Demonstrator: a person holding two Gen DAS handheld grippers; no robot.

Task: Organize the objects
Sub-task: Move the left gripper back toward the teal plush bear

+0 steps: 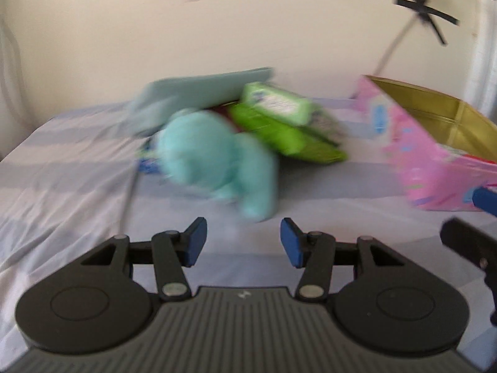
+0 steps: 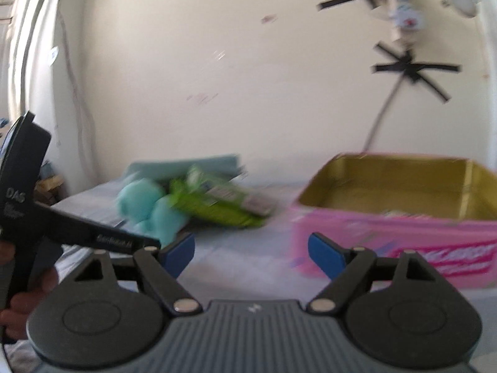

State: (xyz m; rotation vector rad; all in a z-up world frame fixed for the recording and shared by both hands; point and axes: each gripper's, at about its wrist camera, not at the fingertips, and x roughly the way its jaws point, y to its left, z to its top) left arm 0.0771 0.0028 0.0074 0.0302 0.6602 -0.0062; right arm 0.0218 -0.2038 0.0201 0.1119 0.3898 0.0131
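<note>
Between the blue pads of the left tool point(image 1: 243, 242) lies only bare sheet; its jaws stand part-way apart and grip nothing. Just ahead of it, near its pads but clear of them, a teal plush point(image 1: 214, 161) lies on the bed point(image 1: 62, 161). Behind the plush, and leaning on it, are two green packs point(image 1: 279, 118), the paler one stacked on the brighter, with a flat light-blue piece point(image 1: 198, 93) propped over them against the wall. Ahead and to the right of this tool stands a pink box point(image 1: 435, 161), open on top with a gold lining; nothing inside can be made out through the blur.

The right tool point(image 2: 251, 253) has its jaws set wide and empty over the sheet. The pink box point(image 2: 388, 236) stands just beyond its right finger, the plush point(image 2: 146, 208) and packs point(image 2: 214, 208) ahead to its left. The left tool's black body crosses this view's left edge, with fingers of a hand point(image 2: 28, 292) wrapped round its handle.
</note>
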